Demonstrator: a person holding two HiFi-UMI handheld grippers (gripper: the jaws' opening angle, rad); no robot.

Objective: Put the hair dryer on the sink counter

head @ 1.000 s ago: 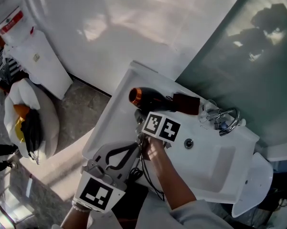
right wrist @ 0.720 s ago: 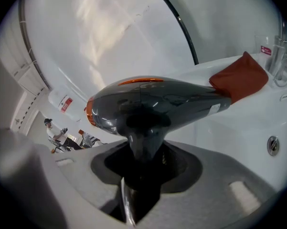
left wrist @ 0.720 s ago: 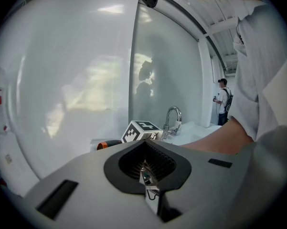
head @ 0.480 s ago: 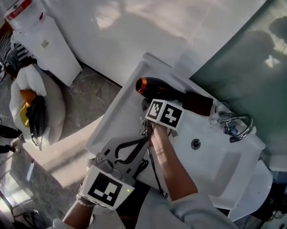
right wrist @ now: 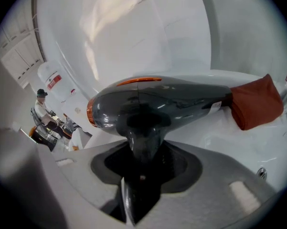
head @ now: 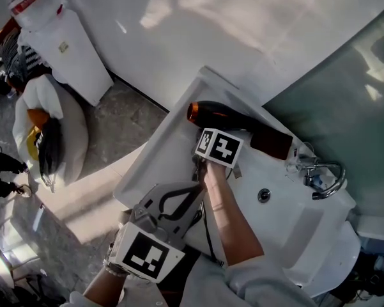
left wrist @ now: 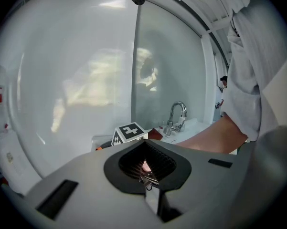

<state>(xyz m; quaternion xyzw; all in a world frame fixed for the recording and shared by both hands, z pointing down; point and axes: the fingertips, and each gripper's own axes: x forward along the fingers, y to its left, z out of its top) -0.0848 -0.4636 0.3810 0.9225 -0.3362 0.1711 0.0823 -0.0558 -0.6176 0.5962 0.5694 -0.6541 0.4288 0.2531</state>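
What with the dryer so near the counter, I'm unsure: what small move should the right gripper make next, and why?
Probably lower the hair dryer the last bit onto the sink counter, beside the red pouch. The right gripper grips its handle, and I cannot tell whether its body rests there.

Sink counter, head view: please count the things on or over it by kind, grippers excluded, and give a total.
Hair dryer: 1
Dark red pouch: 1
Faucet: 1
Total: 3; small things beside the faucet are too unclear to count.

Glossy dark plastic hair dryer [right wrist: 157, 104], matt red cloth pouch [head: 271, 142], shiny chrome metal faucet [head: 326, 178], all on the smooth glossy white sink [head: 160, 152].
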